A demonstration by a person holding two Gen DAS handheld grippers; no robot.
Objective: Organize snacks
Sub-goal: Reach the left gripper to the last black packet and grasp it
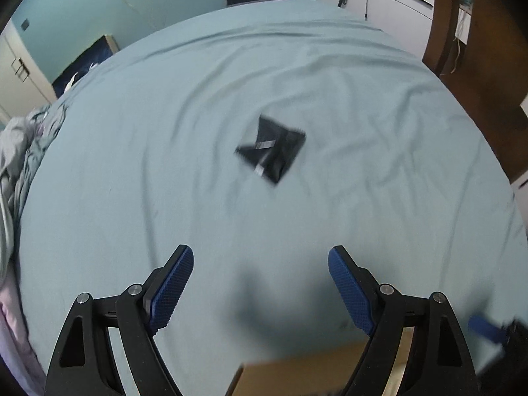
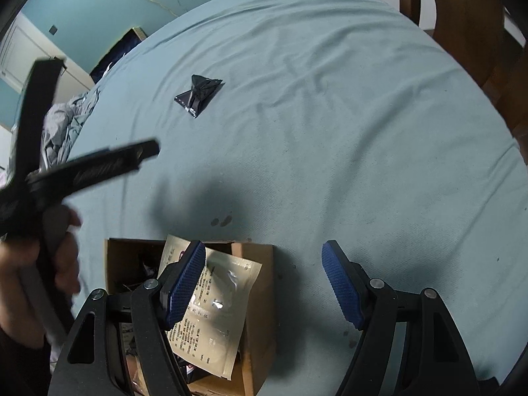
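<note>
Lying alone on the bed (image 1: 132, 165), a black snack packet (image 1: 271, 150) — both the left tongs (image 1: 260, 283) and right tongs (image 2: 260, 280) gape wide, grasping nothing — cardboard box (image 2: 260, 297) holds a beige pouch (image 2: 214, 313).

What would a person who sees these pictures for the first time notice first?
The eye goes first to the small black snack packet, lying alone on the wide blue bedsheet, far ahead of both grippers. Next comes the open cardboard box at the near edge, with a beige packet standing out of it. The left gripper and the right gripper are open and empty.
</note>
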